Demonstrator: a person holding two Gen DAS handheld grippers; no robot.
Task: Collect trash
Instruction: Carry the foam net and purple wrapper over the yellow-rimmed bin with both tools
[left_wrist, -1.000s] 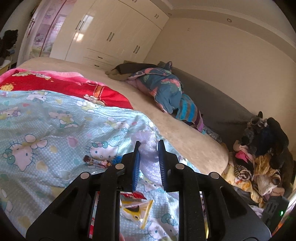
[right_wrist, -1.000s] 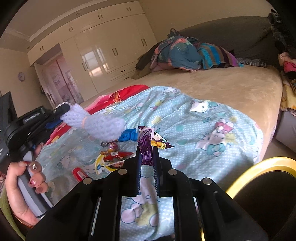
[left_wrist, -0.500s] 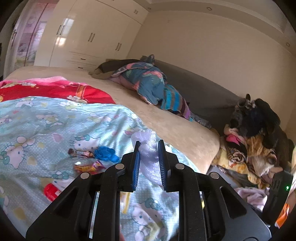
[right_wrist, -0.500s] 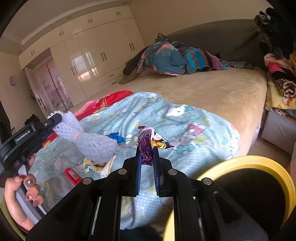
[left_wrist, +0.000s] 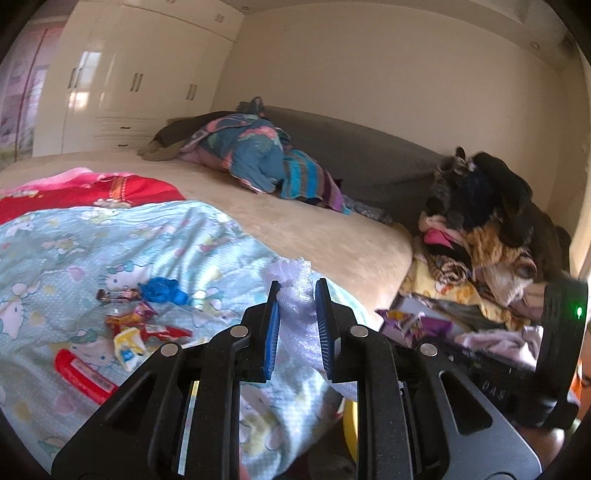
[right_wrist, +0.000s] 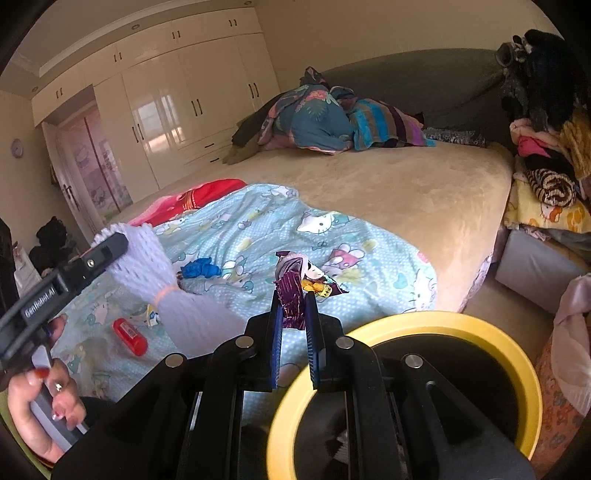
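Observation:
My left gripper (left_wrist: 295, 291) is shut on a pale lilac foam net (left_wrist: 297, 317); it also shows in the right wrist view (right_wrist: 147, 266), held above the bed. My right gripper (right_wrist: 293, 299) is shut on a purple candy wrapper (right_wrist: 293, 291), just above the rim of a yellow-rimmed black bin (right_wrist: 406, 325) on the floor beside the bed. Loose trash lies on the light-blue Hello Kitty blanket (left_wrist: 74, 240): a red tube (left_wrist: 85, 373), a blue crumpled scrap (left_wrist: 162, 290) and several colourful wrappers (left_wrist: 136, 325).
A beige bed cover (right_wrist: 406, 192) carries a heap of blue and striped bedding (right_wrist: 332, 118) at its far end. A pile of clothes (left_wrist: 480, 221) stands at the right of the bed. White wardrobes (right_wrist: 177, 103) line the far wall.
Both grippers have pulled back from the bed and swung right with their loads. The yellow-rimmed bin has come much further into the right wrist view, under the right gripper.

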